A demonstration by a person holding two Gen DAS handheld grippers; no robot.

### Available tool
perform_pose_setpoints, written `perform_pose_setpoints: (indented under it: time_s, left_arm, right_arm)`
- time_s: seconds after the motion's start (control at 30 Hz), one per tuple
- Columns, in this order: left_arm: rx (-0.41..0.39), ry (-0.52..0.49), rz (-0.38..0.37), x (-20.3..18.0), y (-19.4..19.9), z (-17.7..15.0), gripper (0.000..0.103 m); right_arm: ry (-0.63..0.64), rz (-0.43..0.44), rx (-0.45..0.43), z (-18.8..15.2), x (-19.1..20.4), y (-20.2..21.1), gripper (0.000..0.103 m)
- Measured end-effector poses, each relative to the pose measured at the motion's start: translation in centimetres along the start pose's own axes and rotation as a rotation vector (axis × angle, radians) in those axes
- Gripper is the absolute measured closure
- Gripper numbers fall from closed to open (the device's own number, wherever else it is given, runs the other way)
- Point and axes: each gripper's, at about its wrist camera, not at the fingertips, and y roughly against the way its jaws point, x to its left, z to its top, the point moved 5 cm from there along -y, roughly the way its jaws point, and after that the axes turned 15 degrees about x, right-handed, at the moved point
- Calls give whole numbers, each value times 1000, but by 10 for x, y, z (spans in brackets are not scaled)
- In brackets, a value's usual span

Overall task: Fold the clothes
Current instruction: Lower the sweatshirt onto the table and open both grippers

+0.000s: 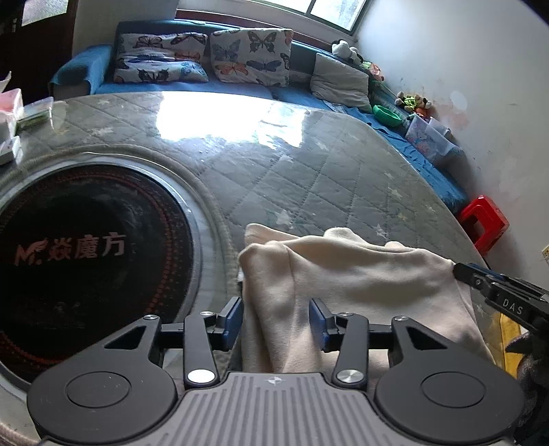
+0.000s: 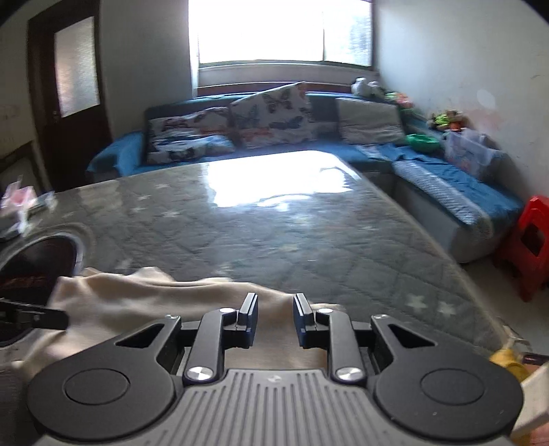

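One cream garment [image 1: 343, 274] lay bunched, seemingly half-folded, on the worktop [image 1: 274, 164], between the parted left tool [image 1: 277, 317] and right tool [image 2: 274, 317], neither clamping it.

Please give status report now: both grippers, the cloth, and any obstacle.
Left gripper open, cream garment bunched between its pads. Right gripper open over the garment's edge. Nothing blocking on the table.

Daylight from the window [image 2: 284, 31] blows out white, glaring across the table [image 2: 274, 192] (right wrist view blurred); fisheye edges curve.
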Motion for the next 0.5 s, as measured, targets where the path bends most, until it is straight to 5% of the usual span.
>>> perform_pose_setpoints:
  time_s: [0.5]
  left_arm:
    - [-32, -62, 54, 1, 8, -11, 48]
  right_arm:
    - [98, 68, 37, 2, 52, -29, 65]
